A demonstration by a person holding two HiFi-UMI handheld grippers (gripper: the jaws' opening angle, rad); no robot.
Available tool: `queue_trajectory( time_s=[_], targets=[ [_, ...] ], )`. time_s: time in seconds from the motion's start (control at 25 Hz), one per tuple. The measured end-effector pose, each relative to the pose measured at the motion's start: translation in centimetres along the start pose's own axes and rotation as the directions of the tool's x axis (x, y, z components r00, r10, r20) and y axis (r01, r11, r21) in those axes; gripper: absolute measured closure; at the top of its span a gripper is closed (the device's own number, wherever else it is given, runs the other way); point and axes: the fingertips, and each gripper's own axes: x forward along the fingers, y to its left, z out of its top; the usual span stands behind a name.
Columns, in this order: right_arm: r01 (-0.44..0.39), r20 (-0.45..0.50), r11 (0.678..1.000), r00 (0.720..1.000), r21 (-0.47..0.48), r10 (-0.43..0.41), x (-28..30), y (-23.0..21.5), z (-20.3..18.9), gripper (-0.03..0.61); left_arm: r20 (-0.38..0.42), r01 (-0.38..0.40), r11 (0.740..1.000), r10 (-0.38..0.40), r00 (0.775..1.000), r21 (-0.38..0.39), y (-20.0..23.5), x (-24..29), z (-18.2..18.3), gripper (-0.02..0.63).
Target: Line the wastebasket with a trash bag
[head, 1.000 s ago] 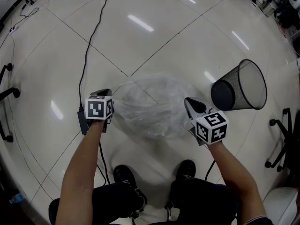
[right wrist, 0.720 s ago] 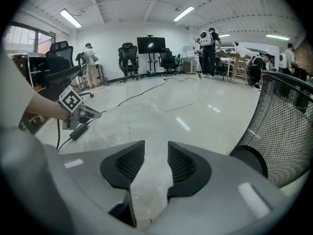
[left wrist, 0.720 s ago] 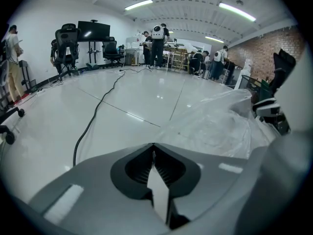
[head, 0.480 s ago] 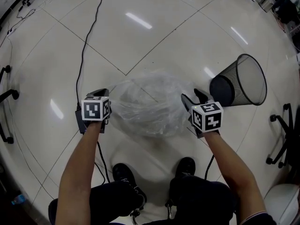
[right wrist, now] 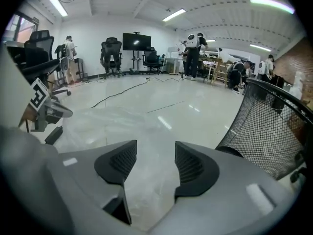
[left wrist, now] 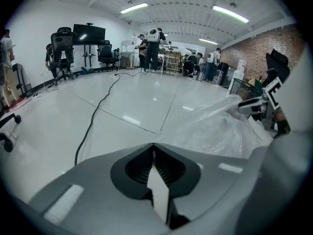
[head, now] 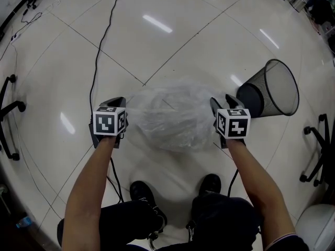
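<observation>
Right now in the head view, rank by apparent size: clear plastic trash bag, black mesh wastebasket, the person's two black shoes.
1. clear plastic trash bag, largest
2. black mesh wastebasket, lying on its side
3. left black shoe and right black shoe: they look alike and both are partly hidden by the knees, so unranked

No words, numbers or brand names can be read anywhere. The only printed marks are black-and-white square code patterns on the left marker cube [head: 110, 122] and the right marker cube [head: 233, 123], each behind its gripper's jaws.
</observation>
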Motion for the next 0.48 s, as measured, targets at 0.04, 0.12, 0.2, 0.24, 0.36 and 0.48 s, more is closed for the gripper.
queue_trajectory(
  time_s=[0.04,0.12,0.2,0.24,0.36,0.48],
  targets=[
    [0.003,0.002,1.000,1.000,0.009,-0.003,-0.2,-0.2,-0.1,0.334,0.000,-0.001,1.000,0.001,1.000,0.001,0.0,-0.1,0.1,0.603],
    [-0.013,0.014,1.000,1.000,0.028,0.012,-0.8,-0.2,-0.2,0.334,-0.002,-0.003,1.000,0.003,1.000,0.002,0.0,-0.1,0.2,0.603],
    [-0.038,0.025,0.999,0.999,0.029,0.037,-1.6,0.0,-0.4,0.337,-0.003,-0.001,1.000,0.001,1.000,0.006,0.0,-0.1,0.3,0.603],
    [-0.043,0.029,0.999,0.999,0.023,0.042,-2.0,0.0,-0.6,0.339,-0.004,-0.002,1.000,0.002,1.000,0.007,0.0,-0.1,0.3,0.603],
    [-0.032,0.040,0.999,0.999,0.012,0.032,-2.8,-0.5,-0.8,0.342,-0.002,-0.007,1.000,0.007,1.000,0.010,0.3,-0.1,0.3,0.603],
    [-0.039,0.027,0.999,0.999,-0.008,0.039,-2.5,-0.6,-1.1,0.348,-0.006,-0.007,1.000,0.007,1.000,0.011,0.5,-0.1,-0.1,0.603]
  ],
)
